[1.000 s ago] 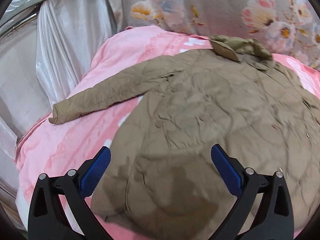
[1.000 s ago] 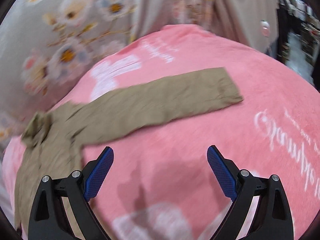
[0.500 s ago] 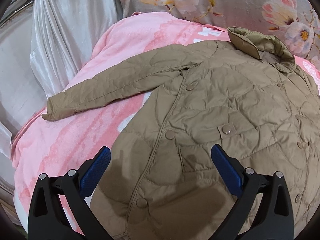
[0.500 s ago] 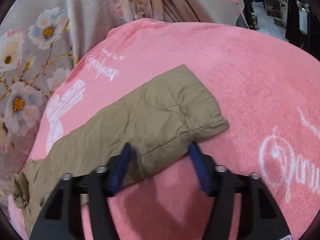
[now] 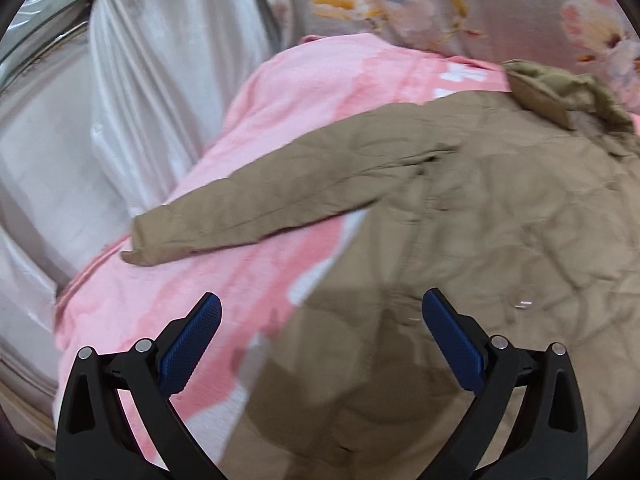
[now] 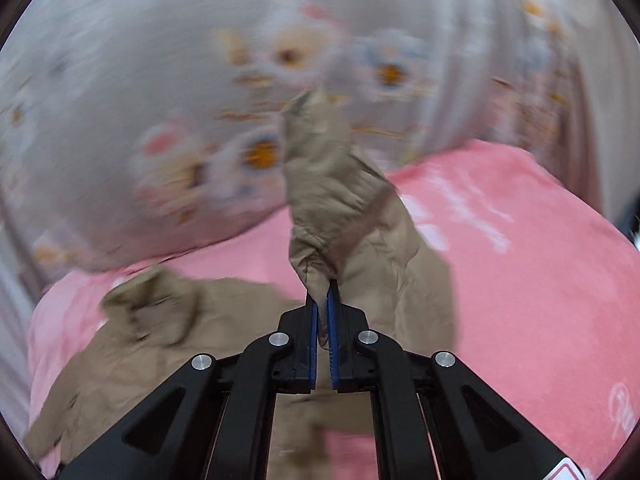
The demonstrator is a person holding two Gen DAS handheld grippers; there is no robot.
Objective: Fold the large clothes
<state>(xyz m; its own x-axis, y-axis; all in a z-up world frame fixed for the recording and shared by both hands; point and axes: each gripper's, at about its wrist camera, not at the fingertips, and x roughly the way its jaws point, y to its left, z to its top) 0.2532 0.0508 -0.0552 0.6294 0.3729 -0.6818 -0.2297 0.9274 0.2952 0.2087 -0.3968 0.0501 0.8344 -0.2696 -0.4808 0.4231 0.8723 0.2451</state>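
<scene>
Left wrist view: left gripper [image 5: 322, 312], jaws wide apart and empty, hovers over the tan jacket [image 5: 480, 240] spread on the pink blanket [image 5: 312, 80]; one sleeve extends toward 9 o'clock. Right wrist view: right gripper [image 6: 323, 296], jaws just closed, pinches the other sleeve [image 6: 340, 200], raised toward 12 o'clock.

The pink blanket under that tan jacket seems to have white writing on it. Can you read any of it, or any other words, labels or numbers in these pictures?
White script on the pink blanket, far side: too blurred to read.
White script at the blanket's right edge: cut off and blurred, unreadable.
White print on the blanket near the jacket collar: blurred shapes, not readable as words.
Tan jacket: no label or lettering visible.
</scene>
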